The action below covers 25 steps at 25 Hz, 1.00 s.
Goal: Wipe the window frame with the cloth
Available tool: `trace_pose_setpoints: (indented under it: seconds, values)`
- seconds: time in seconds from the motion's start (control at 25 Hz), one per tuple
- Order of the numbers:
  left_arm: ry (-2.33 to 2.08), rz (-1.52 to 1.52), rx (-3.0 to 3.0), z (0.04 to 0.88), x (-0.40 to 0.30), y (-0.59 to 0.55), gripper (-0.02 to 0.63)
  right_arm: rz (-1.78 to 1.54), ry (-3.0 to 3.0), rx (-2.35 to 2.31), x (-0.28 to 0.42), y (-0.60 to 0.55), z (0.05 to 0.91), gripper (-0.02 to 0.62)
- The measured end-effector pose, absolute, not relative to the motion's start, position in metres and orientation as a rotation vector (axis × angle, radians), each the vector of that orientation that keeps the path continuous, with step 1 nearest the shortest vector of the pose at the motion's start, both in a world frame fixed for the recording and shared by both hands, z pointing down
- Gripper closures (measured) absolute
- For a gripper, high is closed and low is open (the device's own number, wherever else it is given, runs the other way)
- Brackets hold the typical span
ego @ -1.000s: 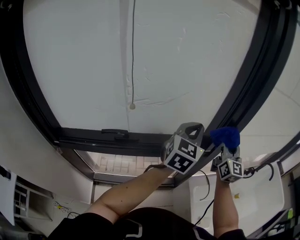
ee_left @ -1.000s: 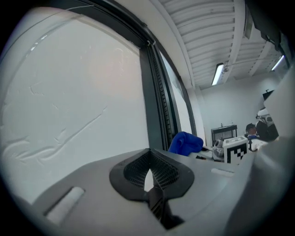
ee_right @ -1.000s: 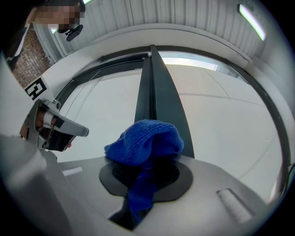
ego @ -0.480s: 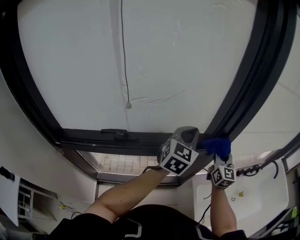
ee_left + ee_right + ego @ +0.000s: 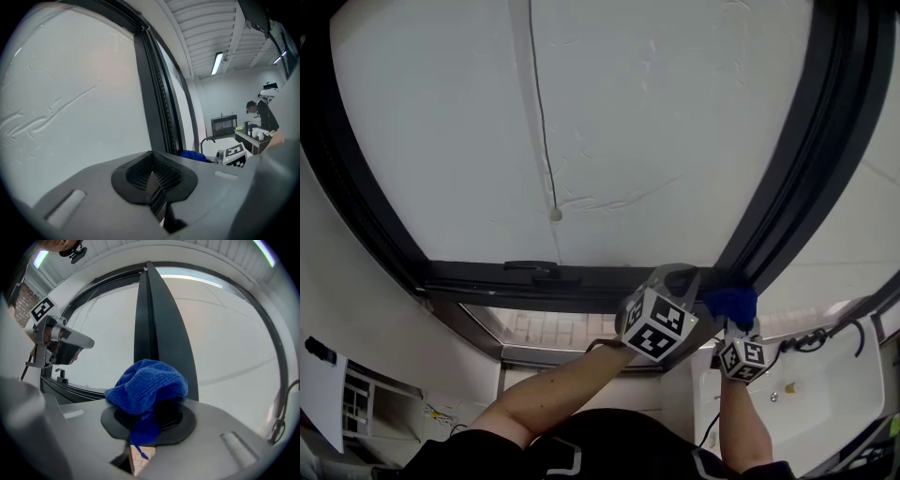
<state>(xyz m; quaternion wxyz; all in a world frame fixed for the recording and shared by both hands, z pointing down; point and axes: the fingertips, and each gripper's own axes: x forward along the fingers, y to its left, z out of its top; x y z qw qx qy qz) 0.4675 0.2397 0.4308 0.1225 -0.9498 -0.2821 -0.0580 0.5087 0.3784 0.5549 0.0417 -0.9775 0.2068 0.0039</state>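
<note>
Gripping a bunched blue knitted cloth, the fingers of the right gripper are closed on its lower part. Most of the fabric bulges out past the fingertips, and a thin tail hangs down between them. In the right gripper view the cloth sits straight in front of the dark upright bar of the window frame, at centre frame. In the head view the same cloth lies low on that bar, right of centre in the lower half. It is close to the corner where the upright meets the dark bottom rail, and it looks to be touching the frame. Just left of it, the left gripper has its fingers shut together with nothing between them, its tip near the bottom rail and just beside the cloth. A black window handle lies on the rail further left. Above spreads a white pane, with a thin dark cord hanging down it to a small bead.
</note>
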Motion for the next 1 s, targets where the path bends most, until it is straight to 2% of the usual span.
trace_pose_setpoints:
  seconds: [1.0]
  values:
    - [-0.773, -0.247, -2.807, 0.45, 0.453, 0.216, 0.612, -0.088, 0.587, -2.963, 0.508, 0.38, 0.568, 0.522]
